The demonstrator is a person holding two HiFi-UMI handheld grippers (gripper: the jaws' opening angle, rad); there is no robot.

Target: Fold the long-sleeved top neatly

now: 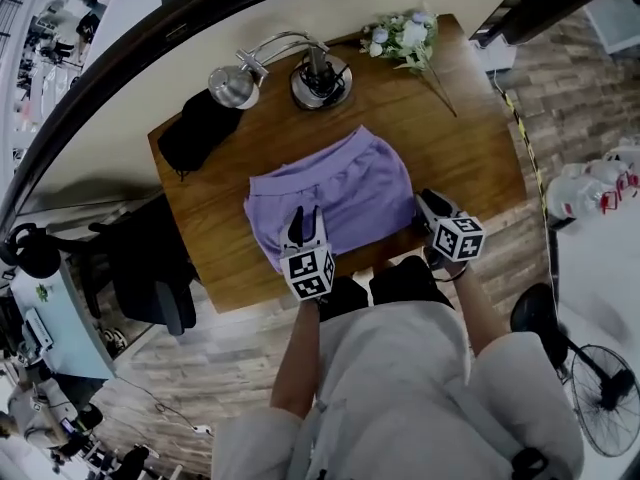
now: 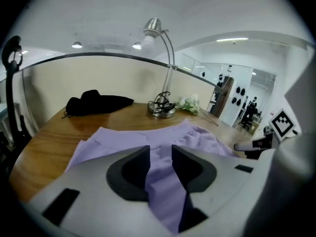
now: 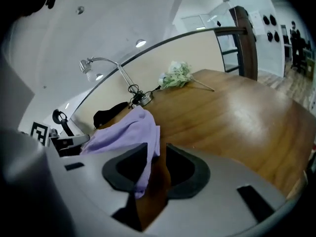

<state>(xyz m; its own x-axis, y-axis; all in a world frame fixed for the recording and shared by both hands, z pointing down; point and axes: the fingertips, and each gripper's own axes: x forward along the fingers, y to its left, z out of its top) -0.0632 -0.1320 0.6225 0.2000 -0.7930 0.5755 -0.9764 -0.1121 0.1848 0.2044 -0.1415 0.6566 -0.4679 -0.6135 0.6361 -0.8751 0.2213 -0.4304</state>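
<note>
The lilac long-sleeved top (image 1: 335, 203) lies folded into a compact rectangle on the wooden table (image 1: 470, 158). My left gripper (image 1: 303, 220) hovers over the top's near left part. In the left gripper view its jaws (image 2: 160, 154) stand partly apart, lilac cloth (image 2: 148, 142) showing through the gap, and no pad visibly presses on it. My right gripper (image 1: 428, 203) is at the top's near right corner, by the table's front edge. Its jaws (image 3: 157, 152) are open, and a corner of the lilac top (image 3: 133, 130) lies loose by the left finger over bare wood.
A silver desk lamp (image 1: 235, 83) with a round base (image 1: 320, 83) stands at the back. A black cloth (image 1: 198, 128) lies at the back left and white flowers (image 1: 405, 36) at the back right. An office chair (image 1: 150, 268) is left of the table, a fan (image 1: 600, 398) on the floor at right.
</note>
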